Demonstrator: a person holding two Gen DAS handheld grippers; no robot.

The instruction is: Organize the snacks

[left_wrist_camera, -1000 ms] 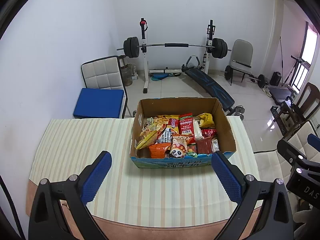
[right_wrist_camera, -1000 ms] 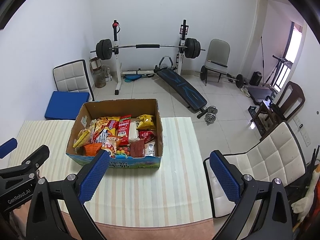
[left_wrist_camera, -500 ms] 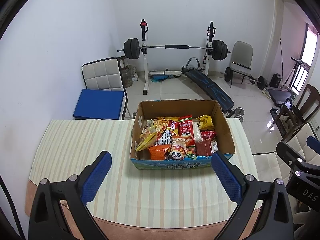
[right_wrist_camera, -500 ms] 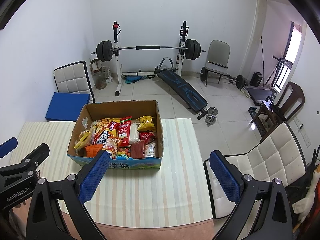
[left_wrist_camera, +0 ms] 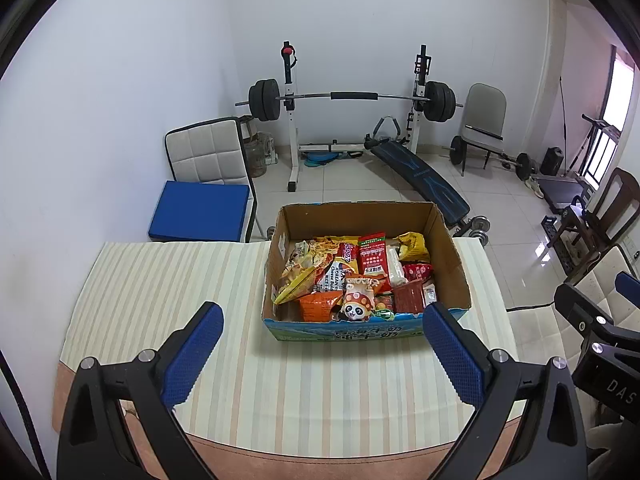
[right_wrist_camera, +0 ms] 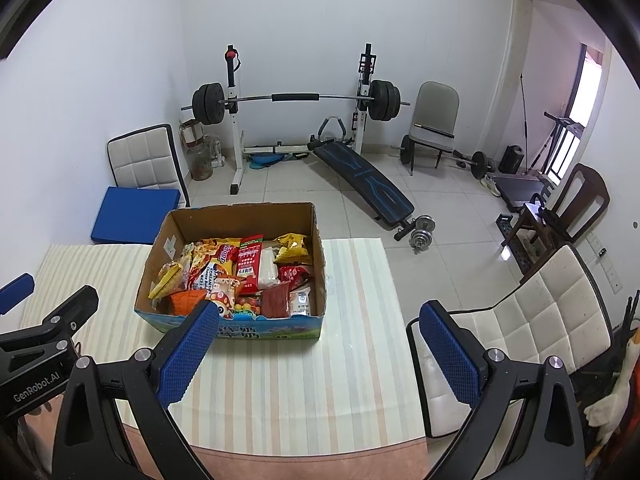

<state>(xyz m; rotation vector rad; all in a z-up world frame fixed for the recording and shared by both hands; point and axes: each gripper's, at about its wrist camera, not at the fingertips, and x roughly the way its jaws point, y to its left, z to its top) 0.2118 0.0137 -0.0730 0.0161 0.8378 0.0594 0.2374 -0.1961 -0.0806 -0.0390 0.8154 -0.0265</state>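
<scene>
Right, both my grippers, left gripper (left_wrist_camera: 323, 350) and right gripper (right_wrist_camera: 319, 346), spread wide, empty. Snack packets (left_wrist_camera: 356, 276) in cardboard box (left_wrist_camera: 448, 236): light, crinkly, slippery; I pinch sealed edge.

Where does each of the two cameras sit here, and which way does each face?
Left wrist: on the left gripper, above the table's near edge, facing the snack box head-on; its own open fingers show, the right gripper at right.
Right wrist: on the right gripper, further right, box left of centre; open fingers show, the left gripper at left.
Shared: box, striped tablecloth, barbell rack.
</scene>
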